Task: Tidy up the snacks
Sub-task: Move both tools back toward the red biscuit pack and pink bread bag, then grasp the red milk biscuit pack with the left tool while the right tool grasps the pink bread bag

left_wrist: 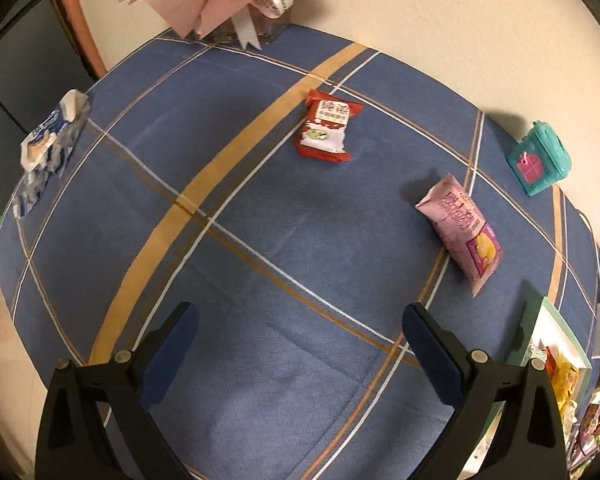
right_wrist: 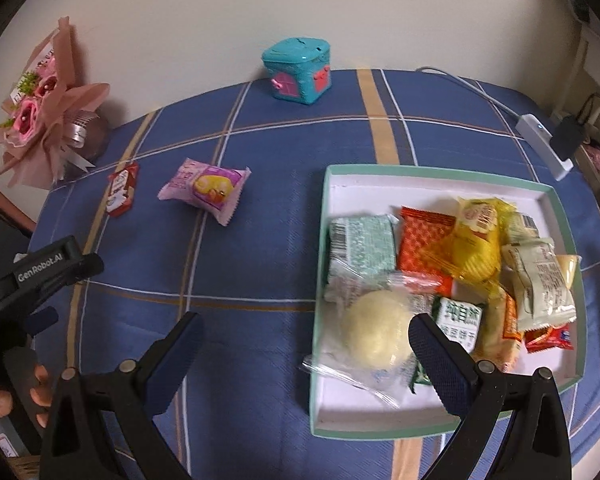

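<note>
A red snack packet [left_wrist: 325,125] and a pink snack packet [left_wrist: 460,227] lie loose on the blue checked tablecloth [left_wrist: 260,264]. Both show in the right wrist view, the red one [right_wrist: 121,194] left of the pink one [right_wrist: 206,188]. A white tray with a green rim [right_wrist: 440,172] holds several wrapped snacks, among them a round pale bun [right_wrist: 376,330] and a yellow packet [right_wrist: 474,240]. My left gripper [left_wrist: 300,328] is open and empty above bare cloth, near the table's front. My right gripper [right_wrist: 306,338] is open and empty over the tray's left edge.
A teal toy box [right_wrist: 298,70] stands at the back by the wall. A pink paper bouquet [right_wrist: 44,108] stands at the back left. A blue-white wrapper [left_wrist: 50,140] lies at the table's left edge. A white charger and cable [right_wrist: 540,136] lie at the back right.
</note>
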